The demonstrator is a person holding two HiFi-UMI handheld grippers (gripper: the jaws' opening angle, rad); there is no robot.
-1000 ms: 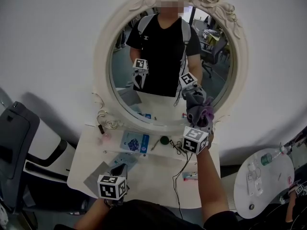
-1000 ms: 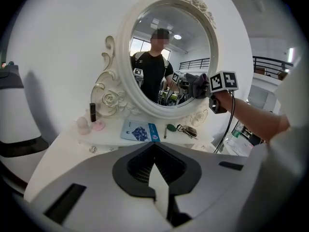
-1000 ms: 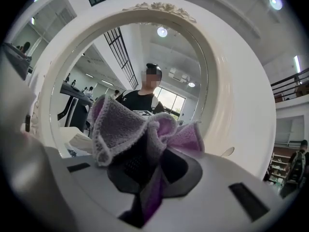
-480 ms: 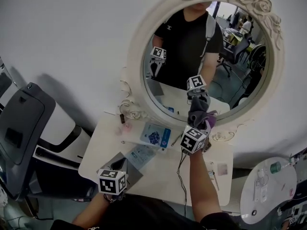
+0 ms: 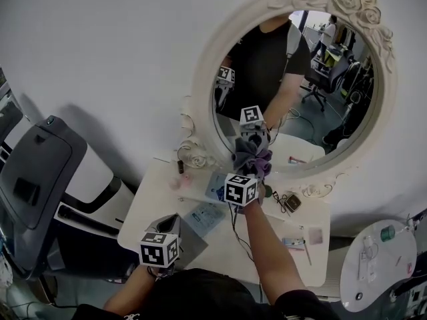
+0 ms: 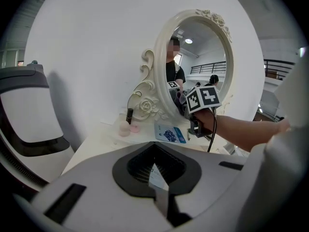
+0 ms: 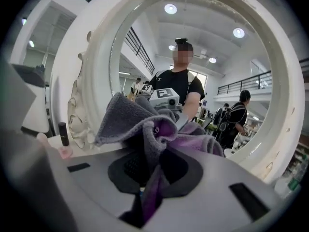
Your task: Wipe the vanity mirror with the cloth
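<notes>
1. The cloth [image 5: 252, 156] has been carried to the left along the lower part of the vanity mirror [image 5: 333, 112]. One second ago it was held at the lower right of the glass; now it is at the lower left, near the white frame.
2. The jaws of the right gripper [image 5: 249, 168] are clamped on the cloth. Its grey and purple folds are bunched between them and stand out towards the glass.
3. In the head view the cloth and its reflection are seen to meet, so contact with the glass is judged probable.
4. The left gripper [image 6: 157, 178] has been kept low over the near left of the table [image 5: 213, 245]. Its jaws are together and nothing is held in them.
5. One pass along the bottom band is judged to be nearly done. The middle and the upper part of the glass are probably not yet wiped.
</notes>
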